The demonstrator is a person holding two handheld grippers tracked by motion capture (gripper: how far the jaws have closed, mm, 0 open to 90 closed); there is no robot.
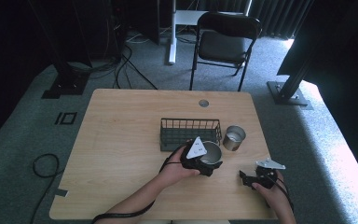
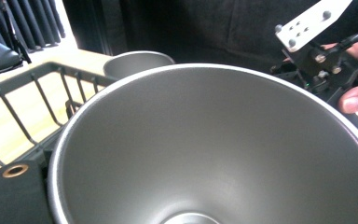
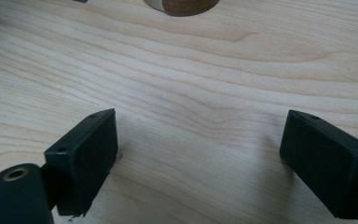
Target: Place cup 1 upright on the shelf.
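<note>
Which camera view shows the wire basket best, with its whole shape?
The high view: the wire basket shows whole on the table, behind the metal cup at the left gripper. The left gripper view gives only some of its bars beside that cup.

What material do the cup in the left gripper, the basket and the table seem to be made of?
Cup: probably steel or aluminium, with a brushed matte grey sheen and a thin rim. Basket: apparently dark coated metal wire, shown by its thin bars. Table: pale wood or wood-look laminate with visible grain; which one is unclear.
</note>
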